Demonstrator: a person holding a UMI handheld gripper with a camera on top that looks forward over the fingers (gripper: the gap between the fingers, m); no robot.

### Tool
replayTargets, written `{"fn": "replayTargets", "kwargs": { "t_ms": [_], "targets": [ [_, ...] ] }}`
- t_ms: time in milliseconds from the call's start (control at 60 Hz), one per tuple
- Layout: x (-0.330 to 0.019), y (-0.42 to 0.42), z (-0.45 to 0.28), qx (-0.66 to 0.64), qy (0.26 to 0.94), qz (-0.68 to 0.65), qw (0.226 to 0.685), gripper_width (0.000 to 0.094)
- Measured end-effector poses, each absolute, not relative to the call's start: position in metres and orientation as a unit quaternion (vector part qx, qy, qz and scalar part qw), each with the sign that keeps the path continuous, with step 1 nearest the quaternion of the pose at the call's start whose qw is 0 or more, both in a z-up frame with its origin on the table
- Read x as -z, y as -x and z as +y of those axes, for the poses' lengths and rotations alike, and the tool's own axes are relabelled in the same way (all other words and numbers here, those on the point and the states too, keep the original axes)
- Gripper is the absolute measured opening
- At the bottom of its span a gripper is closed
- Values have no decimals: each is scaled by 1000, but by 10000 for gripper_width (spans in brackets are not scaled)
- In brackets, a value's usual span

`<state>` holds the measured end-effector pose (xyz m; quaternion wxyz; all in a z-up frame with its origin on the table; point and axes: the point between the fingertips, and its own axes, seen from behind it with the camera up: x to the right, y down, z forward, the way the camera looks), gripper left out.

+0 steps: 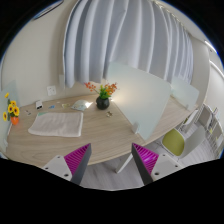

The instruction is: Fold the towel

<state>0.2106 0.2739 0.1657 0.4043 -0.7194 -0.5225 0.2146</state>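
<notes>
Wooden table, flat pale towel, tool open.

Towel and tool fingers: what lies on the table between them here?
Nothing: the gripper view shows only bare wooden table between the open tool and the towel, which lies flat ahead of the fingers, beside the potted plant.

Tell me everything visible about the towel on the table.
The towel is a pale, whitish cloth lying flat on the light wooden table, spread roughly as a rectangle with slightly uneven edges, not visibly folded over. It sits well ahead of the gripper, whose fingers stand open and empty, clear of it. A small potted plant stands beyond it and apart; yellow flowers stand off to its other side. Nothing rests on the towel.
</notes>
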Motion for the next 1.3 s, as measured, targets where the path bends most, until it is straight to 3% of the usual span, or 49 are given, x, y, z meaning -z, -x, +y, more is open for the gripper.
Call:
{"fn": "replayTargets", "kwargs": {
  "t_ms": [117,700,983,1300],
  "targets": [
    [-167,-205,252,-225,700,-549,399,856],
    [-138,-93,-98,-298,594,-662,346,850],
    [-100,-13,-146,-297,584,-664,360,851],
    [-21,97,-153,-284,576,-677,361,848]
  ]
}}
